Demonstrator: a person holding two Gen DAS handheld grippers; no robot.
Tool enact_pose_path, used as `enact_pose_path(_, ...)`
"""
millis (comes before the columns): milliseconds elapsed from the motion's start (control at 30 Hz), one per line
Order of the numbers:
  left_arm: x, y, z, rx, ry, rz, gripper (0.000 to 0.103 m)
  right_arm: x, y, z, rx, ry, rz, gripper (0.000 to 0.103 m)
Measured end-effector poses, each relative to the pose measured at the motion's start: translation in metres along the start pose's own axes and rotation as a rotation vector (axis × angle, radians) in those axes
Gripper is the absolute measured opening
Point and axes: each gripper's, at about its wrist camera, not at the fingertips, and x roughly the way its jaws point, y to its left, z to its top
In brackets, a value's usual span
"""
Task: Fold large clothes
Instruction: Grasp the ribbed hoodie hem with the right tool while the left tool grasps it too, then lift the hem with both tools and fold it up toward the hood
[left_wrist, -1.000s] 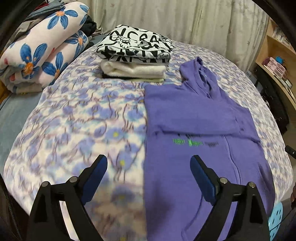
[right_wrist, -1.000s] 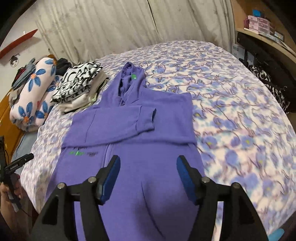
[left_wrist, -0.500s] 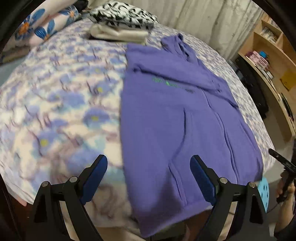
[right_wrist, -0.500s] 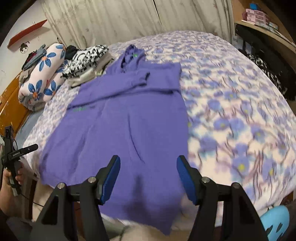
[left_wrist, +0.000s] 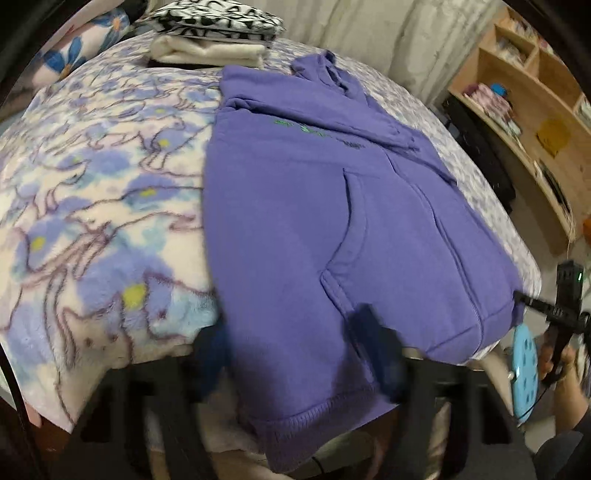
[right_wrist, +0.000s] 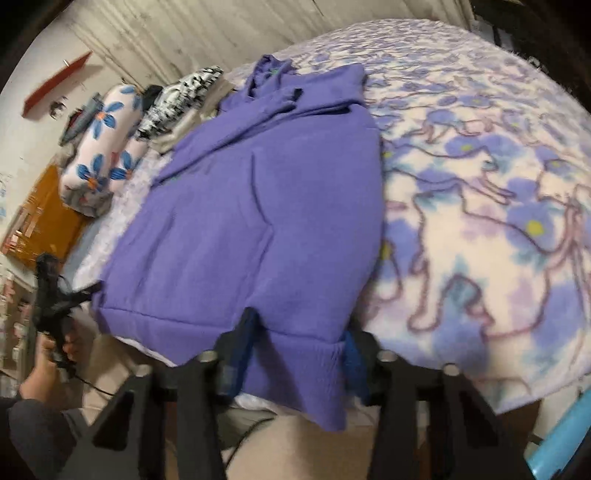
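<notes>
- We are working on a purple hoodie (left_wrist: 306, 221) that is lying face up on the bed (left_wrist: 92, 192), hood towards the far curtain and hem hanging over the near edge.
- Both sleeves are lying folded across the chest, so we judge the narrowing step done; the body is still at full length, and the fold of hem up towards hood is what is left.
- Our left gripper (left_wrist: 295, 354) is sitting at the hem's left corner, fingers spread wide on either side of the cloth and blurred; we are not pinching anything with it.
- Our right gripper (right_wrist: 297, 349) is at the hem's other corner, its fingers standing apart with the ribbed band between them, not closed on it as far as we can see.
- A stack (left_wrist: 214, 37) of folded clothes is lying beside the hood at the far end, which suggests other garments are done already; a rolled floral blanket (right_wrist: 107, 147) is lying next to it.
- Writing: we are seeing a short line of green print (left_wrist: 314, 131) across the hoodie's chest, partly under a sleeve and too small to read.
- The top item of the stack is carrying bold black-and-white lettering, but we cannot make out a word.
- A small green tag (right_wrist: 274, 72) is showing inside the hood; nothing legible on it.
</notes>
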Motion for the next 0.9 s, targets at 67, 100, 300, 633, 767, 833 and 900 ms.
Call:
enact_pose_path(67, -0.003, -0.002, 0.002, 0.016, 0.002, -0.025, 0.043, 0.000, 0.000, 0.003, -0.015, 0.000, 0.002, 0.021)
enact_pose_path(100, -0.005, -0.003, 0.003, 0.023, 0.004, -0.023, 0.043, -0.002, 0.002, 0.004, -0.030, -0.002, -0.003, 0.020)
enact_pose_path(300, 0.001, 0.000, 0.005, 0.017, 0.028, -0.056, 0.048, 0.001, 0.003, 0.009, -0.064, 0.016, -0.031, 0.018)
enact_pose_path(633, 0.026, -0.037, 0.005, 0.155, 0.052, -0.021, 0.061, 0.017, 0.007, 0.012, -0.077, 0.041, -0.081, 0.014)
enact_pose_path(767, 0.017, -0.038, 0.018, 0.112, 0.072, -0.077, 0.017, 0.010, 0.022, 0.012, -0.138, 0.031, -0.137, 0.011)
enact_pose_path(833, 0.010, -0.045, 0.019, 0.144, 0.056, -0.058, 0.016, 0.000, 0.030, 0.013, -0.160, 0.011, -0.151, 0.011)
enact_pose_path(900, -0.001, -0.046, 0.022, 0.132, 0.034, -0.073, 0.015, -0.014, 0.036, 0.013, -0.178, -0.019, -0.151, 0.010)
